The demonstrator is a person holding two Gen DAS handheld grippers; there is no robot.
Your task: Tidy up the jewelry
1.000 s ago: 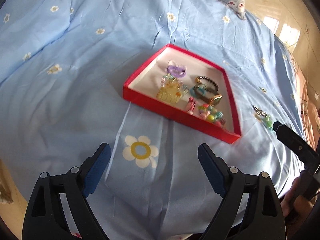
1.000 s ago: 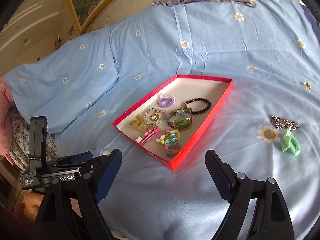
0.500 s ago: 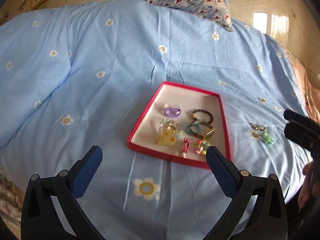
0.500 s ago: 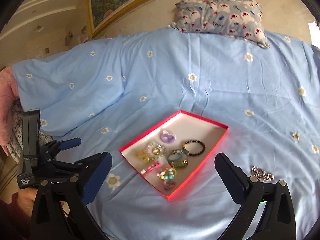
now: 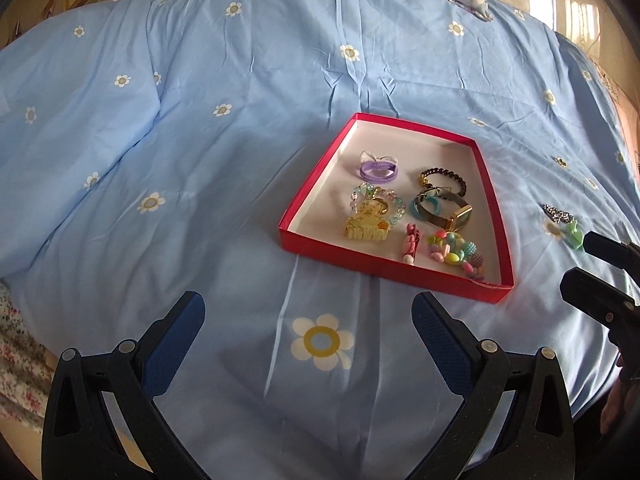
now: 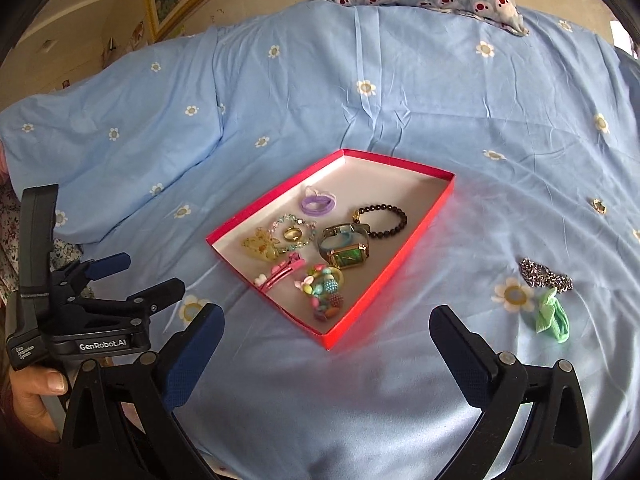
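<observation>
Left gripper (image 5: 308, 312): fingers spread wide, nothing between them.
Right gripper (image 6: 326, 330): also spread wide, nothing held.
Red tray (image 6: 394, 254): on the blue bedsheet (image 6: 280, 112) — jewelry inside.
Outside the tray: silver hair clip (image 6: 544, 274) touching green hair tie (image 6: 552, 316) — right of the tray.

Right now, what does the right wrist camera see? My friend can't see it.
A red tray of jewelry sits on a blue flowered bedspread. A green hair tie and sparkly clip lie outside it, beyond the open right gripper.
</observation>
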